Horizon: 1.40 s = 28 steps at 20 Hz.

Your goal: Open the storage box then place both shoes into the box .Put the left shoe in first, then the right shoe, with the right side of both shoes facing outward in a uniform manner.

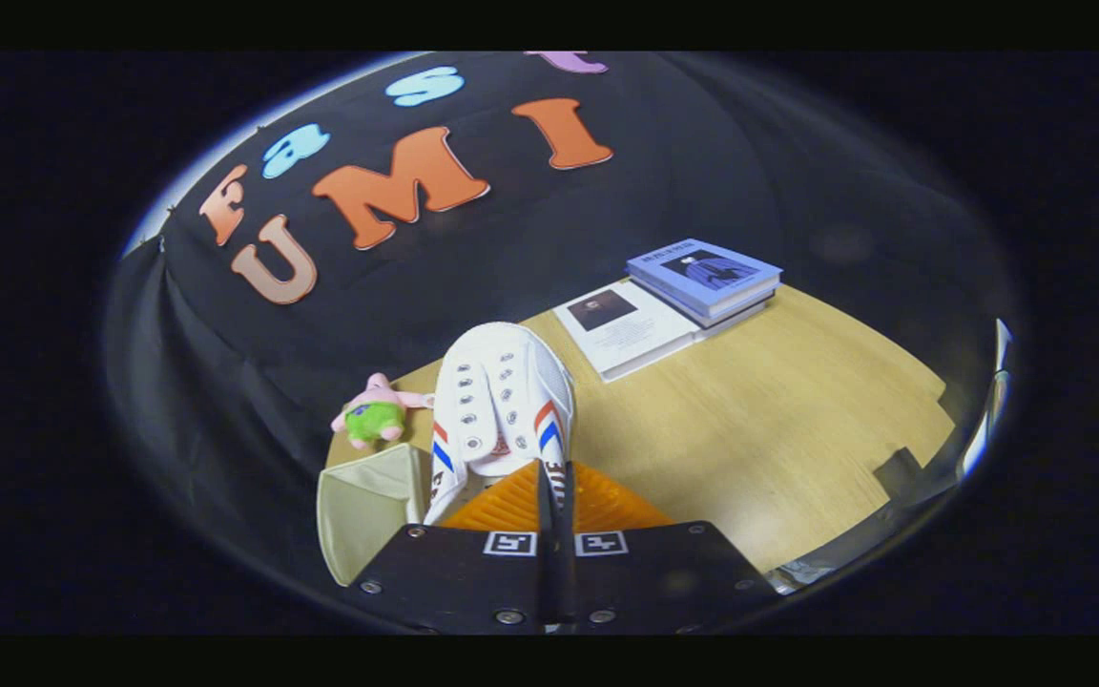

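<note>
Gripper [557,491]: fingers pressed together on the shoe's [502,401] heel collar; only a thin dark seam between them, so pinching the shoe. Shoe white with red and blue side stripes, toe pointing away, lifted off the table [778,420]. Box [368,506] just left of the fingers, beige, open, at the table's near left corner; shoe's left flank overlaps its wall. Cannot tell whether a shoe already lies inside. Plush toy [376,412] beyond the box, at the left edge. Books [673,301] at the far edge, well apart

Step, judged: carrying a shoe to the box. Next move calls for shifting left, lowering into the opening, right side outward, then spreading the fingers
</note>
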Tool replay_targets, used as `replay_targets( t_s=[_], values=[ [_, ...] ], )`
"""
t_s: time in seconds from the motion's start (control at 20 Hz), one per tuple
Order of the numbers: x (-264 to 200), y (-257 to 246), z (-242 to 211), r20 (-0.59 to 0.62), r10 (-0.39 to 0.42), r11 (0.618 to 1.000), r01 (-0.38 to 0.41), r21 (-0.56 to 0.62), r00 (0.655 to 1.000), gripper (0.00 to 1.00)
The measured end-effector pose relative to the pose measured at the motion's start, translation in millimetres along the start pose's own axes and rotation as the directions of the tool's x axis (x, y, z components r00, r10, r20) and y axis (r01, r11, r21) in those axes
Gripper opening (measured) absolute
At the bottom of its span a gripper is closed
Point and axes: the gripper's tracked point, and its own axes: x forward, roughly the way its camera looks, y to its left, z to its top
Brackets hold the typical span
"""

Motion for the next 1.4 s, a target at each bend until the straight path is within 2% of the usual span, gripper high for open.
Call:
replay_targets(
  t_s=[0.25,0.5,0.85,1.2,1.4],
  values=[
    [-13.2,65.7,-27.0,0.005,0.041,0.999,-0.041,-0.035,0.999,0.00],
    [-10.4,103.4,-66.6,-0.021,0.050,0.996,-0.051,-0.066,0.999,0.00],
    [16.0,108.9,-106.3,-0.073,-0.041,0.976,0.024,-0.215,0.997,0.00],
    [20.3,104.4,-106.8,-0.081,-0.075,0.961,0.050,-0.272,0.994,0.03],
    [14.3,110.7,-108.2,-0.102,-0.058,0.964,0.029,-0.263,0.993,0.16]
  ],
)
